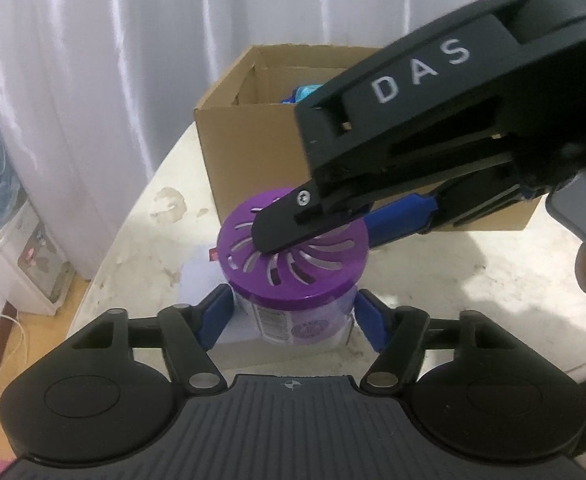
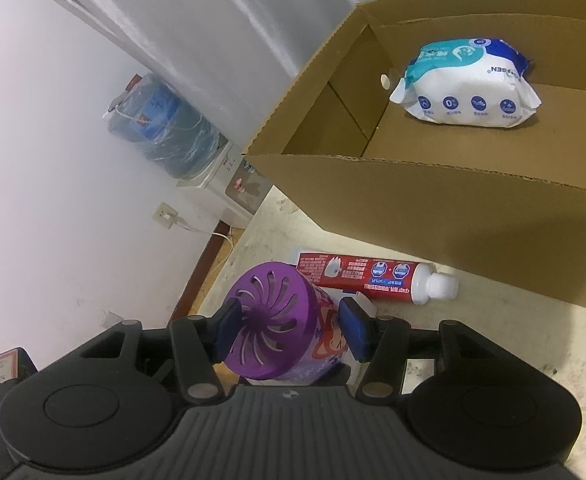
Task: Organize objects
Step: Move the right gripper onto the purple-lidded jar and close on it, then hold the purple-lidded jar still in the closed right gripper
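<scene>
Grip: we hold the air-freshener jar in both grippers; the left gripper clamps its clear body, the right gripper clamps its purple vented lid.
Place: jar sits upright on the table, just before the cardboard box.
Handling: we judge it rigid, light, smooth plastic; the body is safer than the lid, which may twist off.
Beside: toothpaste tube lies behind the jar.
Box: open-topped, holding a wipes pack.
</scene>
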`<state>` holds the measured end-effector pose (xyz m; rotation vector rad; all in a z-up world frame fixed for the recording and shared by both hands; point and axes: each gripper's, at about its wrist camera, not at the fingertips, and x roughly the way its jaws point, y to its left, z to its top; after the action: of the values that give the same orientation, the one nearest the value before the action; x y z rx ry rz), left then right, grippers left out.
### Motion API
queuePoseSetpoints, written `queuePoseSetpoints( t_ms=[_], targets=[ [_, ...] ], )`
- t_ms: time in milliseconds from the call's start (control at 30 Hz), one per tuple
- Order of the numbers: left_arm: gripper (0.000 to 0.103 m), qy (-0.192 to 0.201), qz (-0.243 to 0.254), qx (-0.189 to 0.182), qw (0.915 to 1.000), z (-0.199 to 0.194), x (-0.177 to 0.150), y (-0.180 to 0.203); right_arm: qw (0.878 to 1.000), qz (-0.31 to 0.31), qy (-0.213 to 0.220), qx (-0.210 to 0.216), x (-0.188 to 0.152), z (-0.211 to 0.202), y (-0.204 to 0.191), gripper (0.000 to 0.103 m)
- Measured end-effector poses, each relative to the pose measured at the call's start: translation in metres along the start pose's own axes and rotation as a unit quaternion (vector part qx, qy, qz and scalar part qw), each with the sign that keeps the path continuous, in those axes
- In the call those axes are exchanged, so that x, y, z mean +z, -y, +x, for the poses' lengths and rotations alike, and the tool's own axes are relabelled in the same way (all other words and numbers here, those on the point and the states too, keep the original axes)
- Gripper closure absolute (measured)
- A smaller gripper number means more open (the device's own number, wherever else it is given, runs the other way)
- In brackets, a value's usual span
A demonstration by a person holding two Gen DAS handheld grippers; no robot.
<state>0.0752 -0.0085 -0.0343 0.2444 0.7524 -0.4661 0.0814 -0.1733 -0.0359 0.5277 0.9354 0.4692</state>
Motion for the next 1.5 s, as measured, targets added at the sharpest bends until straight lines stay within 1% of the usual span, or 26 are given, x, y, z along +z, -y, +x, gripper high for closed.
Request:
queuePoseSetpoints(
  t_ms=[200,467,667,833,1233,1500],
  targets=[
    [0.039,-0.002,0.002,0.001,1.0,-0.008,-0.001,0.008,1.0,-0.001,-0.006,-0.002,-0.002,-0.004,-0.001,0.046],
    [0.038,-0.01,0.006,0.006,0.9999,-0.007,0.005,0.007,1.0,0.004,-0.006,0.005,-0.005,-0.005,0.003,0.046],
    [0.034,-0.014,0.013,0.014,0.9997,-0.008,0.007,0.015,1.0,0.012,-0.005,0.009,-0.005,-0.004,0.005,0.046],
    [0.038,-0.011,0.014,0.024,0.9996,-0.01,0.007,0.02,1.0,0.013,-0.005,0.009,-0.005,-0.004,0.006,0.045],
    [0.038,-0.015,0.007,0.025,0.9996,-0.013,0.011,0.021,1.0,0.012,-0.005,0.01,-0.006,-0.005,0.005,0.045],
    [0.038,-0.009,0.007,0.027,0.9996,-0.014,0.012,0.02,1.0,0.008,0.001,0.012,-0.006,-0.008,0.003,0.045]
  ],
)
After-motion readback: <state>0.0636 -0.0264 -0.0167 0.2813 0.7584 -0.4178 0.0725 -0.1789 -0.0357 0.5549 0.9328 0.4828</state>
